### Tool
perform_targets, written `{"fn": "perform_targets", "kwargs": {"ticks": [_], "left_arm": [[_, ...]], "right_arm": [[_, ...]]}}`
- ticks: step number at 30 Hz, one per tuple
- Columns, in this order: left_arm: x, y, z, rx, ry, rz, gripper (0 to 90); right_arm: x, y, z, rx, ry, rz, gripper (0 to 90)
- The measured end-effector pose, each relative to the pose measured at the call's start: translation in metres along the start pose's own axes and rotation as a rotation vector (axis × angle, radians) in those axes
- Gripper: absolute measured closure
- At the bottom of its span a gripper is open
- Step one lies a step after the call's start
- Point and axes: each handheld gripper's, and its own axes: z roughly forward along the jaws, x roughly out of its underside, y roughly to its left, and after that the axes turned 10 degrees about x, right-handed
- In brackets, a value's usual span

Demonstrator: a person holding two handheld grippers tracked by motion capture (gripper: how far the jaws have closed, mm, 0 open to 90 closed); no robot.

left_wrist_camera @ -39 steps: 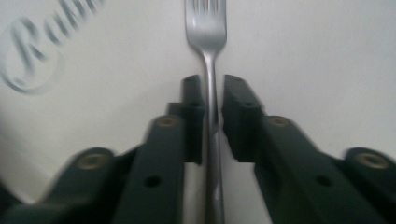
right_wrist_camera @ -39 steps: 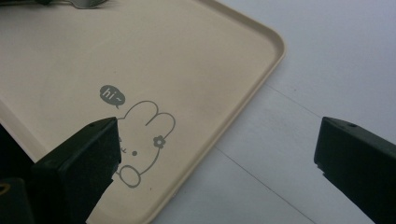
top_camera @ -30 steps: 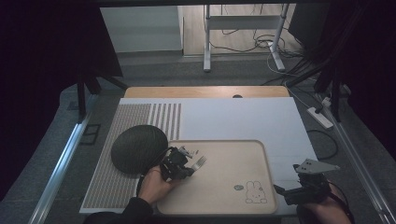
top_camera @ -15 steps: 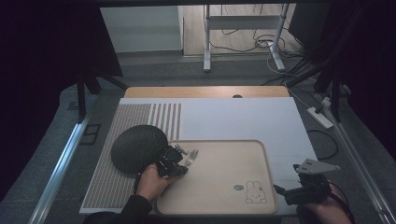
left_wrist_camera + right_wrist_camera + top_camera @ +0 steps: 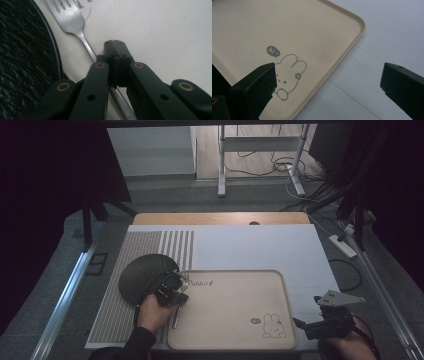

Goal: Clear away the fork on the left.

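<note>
The counter (image 5: 240,245) is carrying a beige tray (image 5: 235,307) with a dark round plate (image 5: 142,277) lying just beside its left edge. A fork (image 5: 72,20) is lying along the tray's left rim, tines beside the plate. The left gripper (image 5: 115,46) is sitting over the fork's handle, fingers pressed fully together. The right gripper (image 5: 328,82) is hovering at the tray's right corner, fingers standing wide apart, holding nothing

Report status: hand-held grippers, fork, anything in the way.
Left hand-held gripper shut on fork handle, over tray edge. Right hand-held gripper open, empty. Black plate close beside fork.
</note>
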Motion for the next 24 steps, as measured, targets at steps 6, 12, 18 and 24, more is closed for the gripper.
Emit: {"fn": "perform_targets", "kwargs": {"ticks": [6, 12, 18, 24], "left_arm": [[-0.001, -0.002, -0.002, -0.002, -0.023, 0.027, 81.3], [0.0, -0.002, -0.007, 0.007, -0.047, 0.029, 69.2], [-0.001, -0.002, -0.011, 0.022, -0.078, 0.048, 56.8], [-0.001, -0.001, -0.016, 0.023, -0.127, 0.071, 38.8]], "right_arm": [[0.0, 0.0, 0.0, -0.002, -0.001, -0.001, 1.2], [0.0, 0.0, 0.0, -0.005, -0.002, 0.001, 1.2], [0.0, 0.0, 0.0, -0.007, -0.002, 0.002, 1.2], [0.0, -0.001, 0.0, -0.008, -0.003, 0.005, 1.2]]}}
